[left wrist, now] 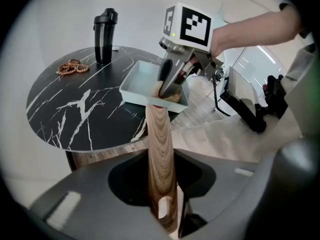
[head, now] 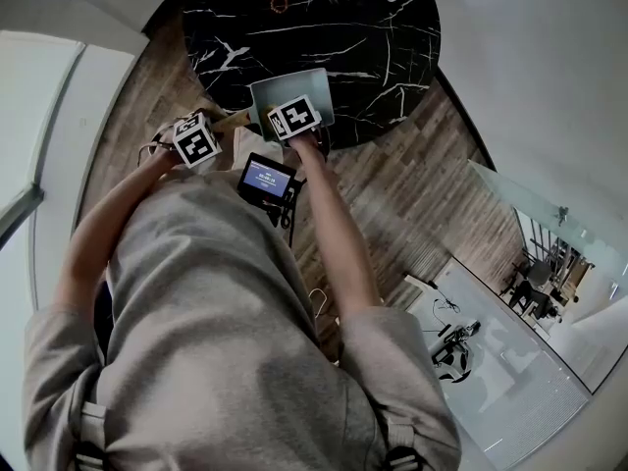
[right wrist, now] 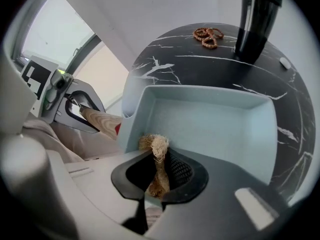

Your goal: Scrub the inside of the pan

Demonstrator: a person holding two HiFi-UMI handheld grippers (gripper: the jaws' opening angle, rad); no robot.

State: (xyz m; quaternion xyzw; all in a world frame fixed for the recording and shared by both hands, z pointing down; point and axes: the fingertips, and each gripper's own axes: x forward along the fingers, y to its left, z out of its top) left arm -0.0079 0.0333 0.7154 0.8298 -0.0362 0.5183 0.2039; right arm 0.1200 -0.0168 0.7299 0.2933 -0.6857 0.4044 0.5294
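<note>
A pale blue square pan sits at the near edge of a round black marble table. Its wooden handle sticks out over the table edge, and my left gripper is shut on it. My right gripper points steeply down into the pan's near corner by the handle, shut on a tan fibre scrubber. The scrubber's frayed tip shows just over the pan's near wall. In the head view both marker cubes hide the jaws, with the left gripper beside the pan and the right gripper over it.
A black bottle and a string of brown beads stand at the table's far side. A small lit screen hangs at the person's chest. Wood floor surrounds the table, with a glass wall to the right.
</note>
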